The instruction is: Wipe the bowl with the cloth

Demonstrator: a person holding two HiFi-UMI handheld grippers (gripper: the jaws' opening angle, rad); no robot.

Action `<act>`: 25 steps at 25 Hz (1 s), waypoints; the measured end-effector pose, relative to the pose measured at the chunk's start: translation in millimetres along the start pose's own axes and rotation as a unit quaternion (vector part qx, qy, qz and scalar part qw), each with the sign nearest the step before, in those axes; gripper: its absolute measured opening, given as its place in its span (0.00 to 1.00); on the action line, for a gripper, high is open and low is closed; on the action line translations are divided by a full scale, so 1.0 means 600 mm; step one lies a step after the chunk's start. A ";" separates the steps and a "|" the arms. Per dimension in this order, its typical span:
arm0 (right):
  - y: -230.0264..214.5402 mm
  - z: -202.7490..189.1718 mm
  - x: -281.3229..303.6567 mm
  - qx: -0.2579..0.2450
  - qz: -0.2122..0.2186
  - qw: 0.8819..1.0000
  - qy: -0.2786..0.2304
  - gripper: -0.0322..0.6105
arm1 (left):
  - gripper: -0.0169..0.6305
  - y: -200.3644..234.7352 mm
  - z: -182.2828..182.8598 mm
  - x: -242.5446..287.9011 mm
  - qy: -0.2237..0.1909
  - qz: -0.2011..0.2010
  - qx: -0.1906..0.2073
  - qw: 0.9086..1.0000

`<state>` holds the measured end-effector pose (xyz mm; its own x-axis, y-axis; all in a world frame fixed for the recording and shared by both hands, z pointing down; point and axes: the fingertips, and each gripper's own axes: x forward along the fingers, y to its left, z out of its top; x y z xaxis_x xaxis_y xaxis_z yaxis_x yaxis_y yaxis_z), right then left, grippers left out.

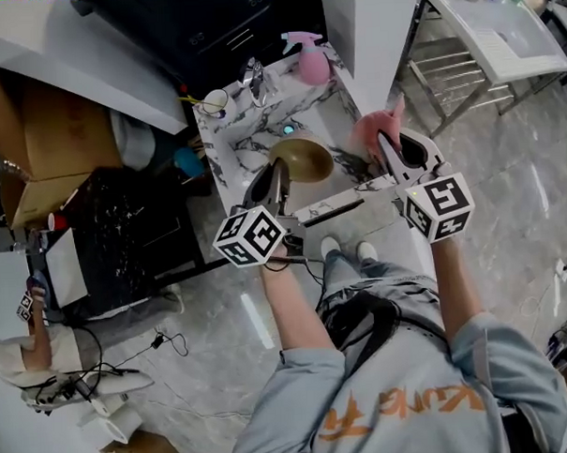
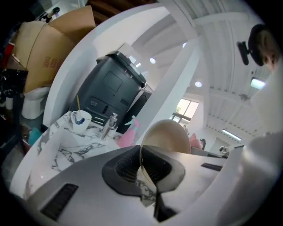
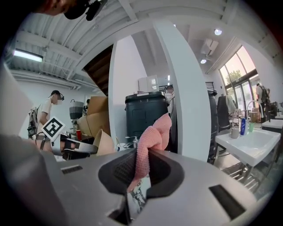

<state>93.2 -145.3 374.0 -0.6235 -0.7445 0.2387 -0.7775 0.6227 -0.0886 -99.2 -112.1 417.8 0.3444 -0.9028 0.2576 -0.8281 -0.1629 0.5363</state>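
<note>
bowl (image 1: 302, 160) hangs over the marble counter (image 1: 235, 138), rim pinched in the left gripper (image 2: 141, 154). right gripper (image 3: 138, 161) clamps the pink cloth (image 3: 152, 137) just right of it, not touching; the wiping itself seems left to do.

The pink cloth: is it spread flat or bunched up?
Bunched up: the cloth is a twisted lump, pinched between the fingers of the right gripper.

smooth glossy bowl (image 1: 301, 160), nubbly pink cloth (image 3: 150, 143), marble-veined counter (image 1: 246, 129)
</note>
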 end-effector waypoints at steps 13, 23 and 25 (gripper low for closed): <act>0.035 0.079 -0.048 -0.033 0.076 0.993 -0.083 0.13 | 0.08 -0.108 0.067 -0.102 -0.133 -0.067 0.001 0.989; 0.130 0.093 -0.073 -0.154 0.213 0.963 -0.065 0.13 | 0.07 -0.113 0.073 -0.125 -0.108 -0.032 0.074 0.991; 0.149 0.087 -0.079 -0.171 0.243 0.953 -0.063 0.13 | 0.07 -0.110 0.068 -0.125 -0.100 -0.024 0.079 0.992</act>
<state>49.0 -66.9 304.6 -0.9245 -0.3583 0.1299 -0.3360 0.9271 0.1658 -88.6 -50.1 330.3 0.3041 -0.9507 0.0616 -0.8773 -0.2542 0.4071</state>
